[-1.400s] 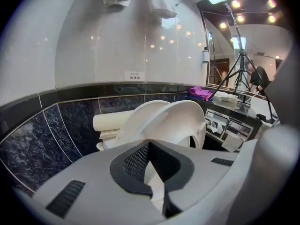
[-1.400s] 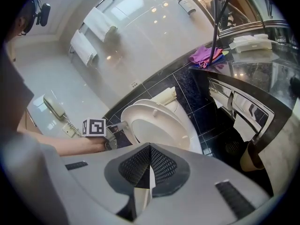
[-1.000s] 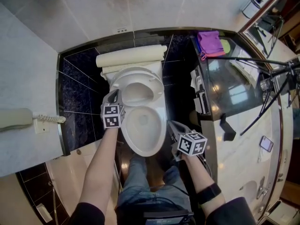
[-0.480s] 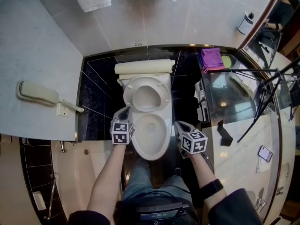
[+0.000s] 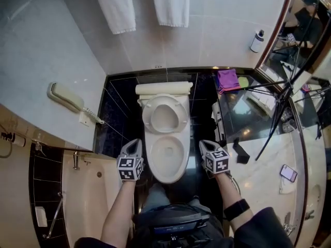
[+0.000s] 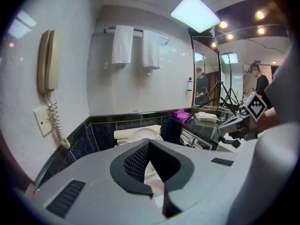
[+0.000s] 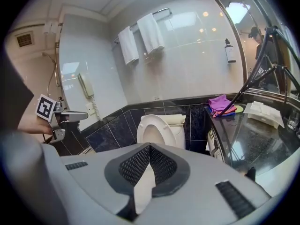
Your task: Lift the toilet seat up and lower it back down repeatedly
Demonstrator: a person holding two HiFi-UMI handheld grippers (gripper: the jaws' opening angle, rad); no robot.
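The white toilet stands in the middle of the head view. Its seat (image 5: 164,114) is raised and leans back towards the tank (image 5: 163,89), so the bowl (image 5: 168,155) lies bare. My left gripper (image 5: 135,143) hovers off the bowl's left side, shut and empty, clear of the rim. My right gripper (image 5: 205,144) hangs off the bowl's right side, also shut with nothing in it. In the right gripper view the upright seat (image 7: 154,129) shows beyond the closed jaws (image 7: 150,146). In the left gripper view the closed jaws (image 6: 149,143) hide most of the toilet.
Two white towels (image 5: 119,6) hang on the wall above the toilet. A wall phone (image 5: 64,97) is at the left and a bathtub (image 5: 88,200) below it. At the right stands a glass counter (image 5: 248,110) with a purple cloth (image 5: 227,79) and a tripod (image 5: 282,102).
Both grippers have drawn back from the toilet and risen. The left one has come away from the seat's left side. The seat stays raised. The head view has tilted up the wall.
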